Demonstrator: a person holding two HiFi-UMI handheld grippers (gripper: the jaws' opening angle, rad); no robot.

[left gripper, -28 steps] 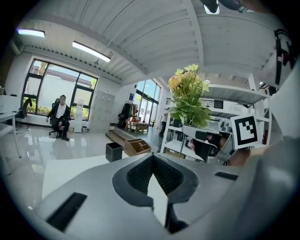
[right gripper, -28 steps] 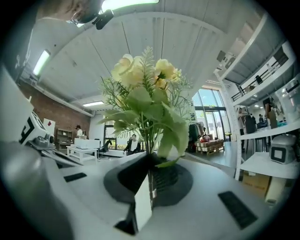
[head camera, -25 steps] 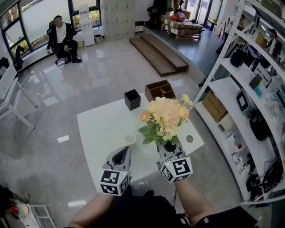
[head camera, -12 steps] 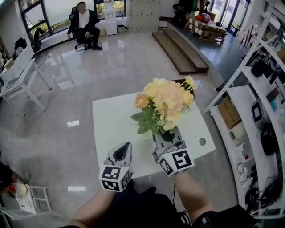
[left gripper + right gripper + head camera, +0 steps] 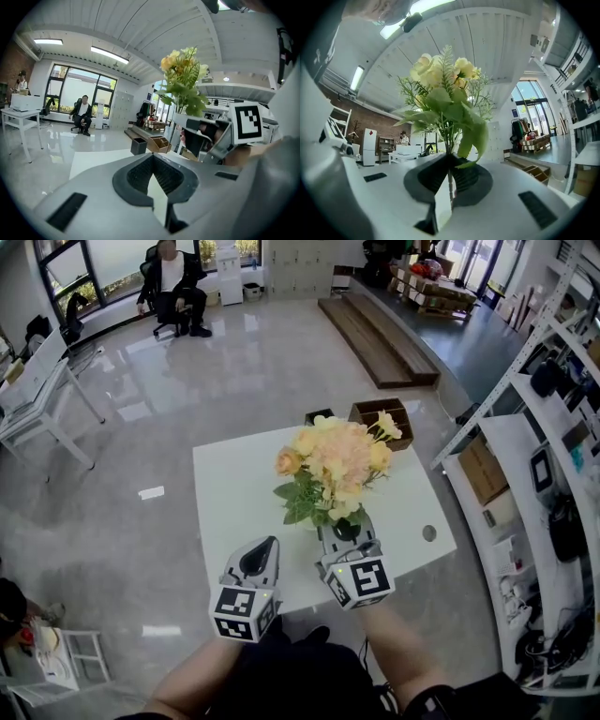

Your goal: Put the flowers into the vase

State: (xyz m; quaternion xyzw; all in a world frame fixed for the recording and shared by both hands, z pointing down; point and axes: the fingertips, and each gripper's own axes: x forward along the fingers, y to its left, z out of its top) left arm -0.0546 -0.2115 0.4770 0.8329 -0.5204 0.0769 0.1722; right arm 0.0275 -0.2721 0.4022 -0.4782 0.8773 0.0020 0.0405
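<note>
the bouquet (image 5: pixel 333 463) over the desk (image 5: pixel 225 493) looks light, top-heavy and floppy. the right tool (image 5: pixel 345 531) pinches its thin stems (image 5: pixel 450 180) low, a sound hold. the left tool (image 5: pixel 266 547) is closed and empty.

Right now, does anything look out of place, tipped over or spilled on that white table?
Nothing stands out. The flowers stand upright in the right tool, stems clamped; the black box and wooden box stand upright at the far edge of the table. No spill.

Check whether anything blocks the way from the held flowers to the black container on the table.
Nothing visible does. The right gripper holds the flowers above the white table; the black container stands beyond them, beside a wooden box.
</note>
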